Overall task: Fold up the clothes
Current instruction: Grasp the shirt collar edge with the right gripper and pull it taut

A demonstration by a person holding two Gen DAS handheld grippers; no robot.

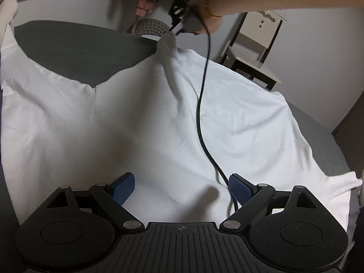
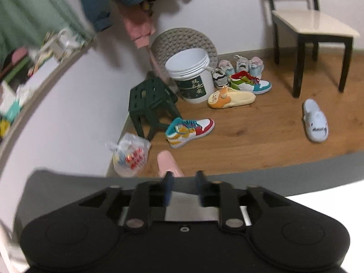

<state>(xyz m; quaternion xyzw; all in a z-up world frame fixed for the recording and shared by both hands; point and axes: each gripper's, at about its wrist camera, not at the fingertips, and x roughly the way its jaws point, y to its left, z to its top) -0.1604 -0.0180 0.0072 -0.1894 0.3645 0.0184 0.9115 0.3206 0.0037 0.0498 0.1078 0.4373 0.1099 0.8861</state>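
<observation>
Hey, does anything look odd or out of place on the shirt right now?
Yes. A black cable trails across the white shirt, from the right hand-held gripper at the far edge down to the open left hand-held gripper. It lies on cloth due to be folded and could get caught.

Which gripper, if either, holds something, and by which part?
The right gripper pinches the white garment at its raised far edge, lifting a peak. The left gripper is open and holds nothing.

White bucket [image 2: 193, 75], green stool [image 2: 152, 104], assorted shoes on wooden floor [image 2: 261, 132], dark-legged chair [image 2: 311, 27], plastic bag [image 2: 130, 155].
</observation>
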